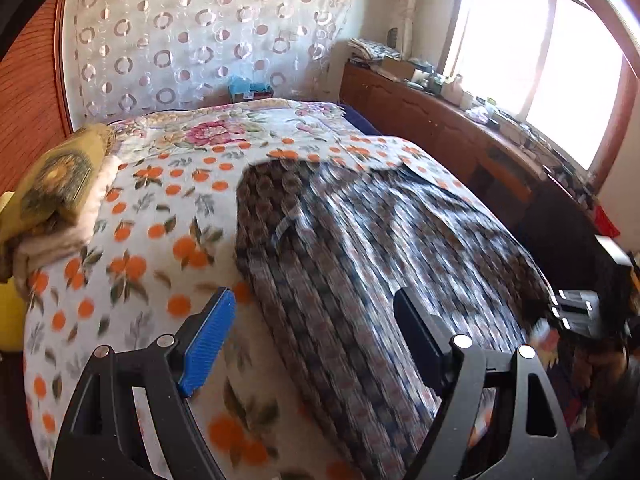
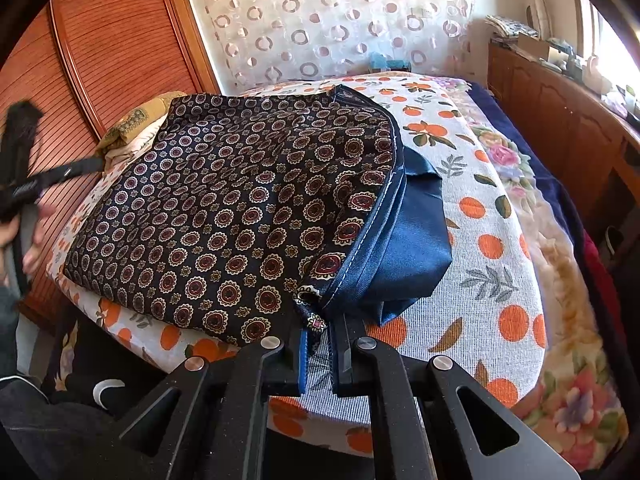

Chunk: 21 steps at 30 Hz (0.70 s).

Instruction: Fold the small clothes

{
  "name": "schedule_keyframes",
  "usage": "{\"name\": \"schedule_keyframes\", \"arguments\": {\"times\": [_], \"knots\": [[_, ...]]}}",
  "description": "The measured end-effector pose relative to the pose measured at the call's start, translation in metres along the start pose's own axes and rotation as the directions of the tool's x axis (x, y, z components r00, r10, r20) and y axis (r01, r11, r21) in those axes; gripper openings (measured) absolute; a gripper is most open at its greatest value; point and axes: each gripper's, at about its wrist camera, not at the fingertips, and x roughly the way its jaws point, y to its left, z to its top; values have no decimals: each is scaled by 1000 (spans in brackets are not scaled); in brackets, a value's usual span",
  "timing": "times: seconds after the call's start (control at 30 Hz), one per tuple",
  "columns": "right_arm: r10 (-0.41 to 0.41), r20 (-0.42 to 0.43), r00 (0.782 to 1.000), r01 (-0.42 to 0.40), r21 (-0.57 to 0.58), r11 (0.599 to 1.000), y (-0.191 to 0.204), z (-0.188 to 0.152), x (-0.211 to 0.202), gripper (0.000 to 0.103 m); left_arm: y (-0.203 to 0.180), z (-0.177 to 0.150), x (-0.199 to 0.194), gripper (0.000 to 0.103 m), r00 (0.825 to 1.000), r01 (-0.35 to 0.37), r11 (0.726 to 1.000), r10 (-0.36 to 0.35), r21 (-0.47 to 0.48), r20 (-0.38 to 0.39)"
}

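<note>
A dark navy garment [image 2: 224, 216] printed with round medallions lies spread on the orange-print bedcover [image 2: 480, 248], its plain blue lining [image 2: 416, 248] turned out along the right edge. My right gripper [image 2: 322, 330] is shut on the garment's near corner at the hem. In the left wrist view the same garment [image 1: 360, 240] is motion-blurred. My left gripper [image 1: 316, 320] hovers over its near left edge, jaws wide apart, blue pad [image 1: 208, 344] on the left, with no cloth pinched between them.
Folded blankets and a yellow-green cushion [image 1: 60, 188] are stacked at the bed's left side. A wooden cabinet [image 1: 440, 120] cluttered with small items runs under the window. A wooden wardrobe [image 2: 100, 48] stands left of the bed. A person's hand [image 2: 36, 236] shows at the left edge.
</note>
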Motion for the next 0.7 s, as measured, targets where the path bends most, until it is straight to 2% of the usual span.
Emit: {"name": "schedule_keyframes", "arguments": {"times": [0.1,0.3,0.43,0.47,0.53,0.6,0.7], "knots": [[-10,23,1000,10,11,1000,-1,-3,-1,7,10,24,29,82,999,-33,999,33,6,-10],[-9,38,999,8,11,1000,0,-7,-1,7,39,47,81,82,995,-83,996,82,-33,-49],[-6,41,999,6,-1,1000,-1,-10,-2,7,63,62,105,82,988,-147,987,144,-62,-58],[-6,41,999,6,-5,1000,-1,-11,-2,7,71,67,109,82,980,-190,979,185,-74,-67],[-6,42,999,6,-10,1000,-1,-11,-2,7,83,73,112,82,973,-224,971,218,-86,-72],[-4,43,999,4,-7,1000,-1,-11,-2,7,89,75,108,82,976,-211,972,203,-104,-79],[-1,47,999,1,2,1000,-2,-11,-3,7,79,72,88,82,983,-181,979,177,-90,-49]]}}
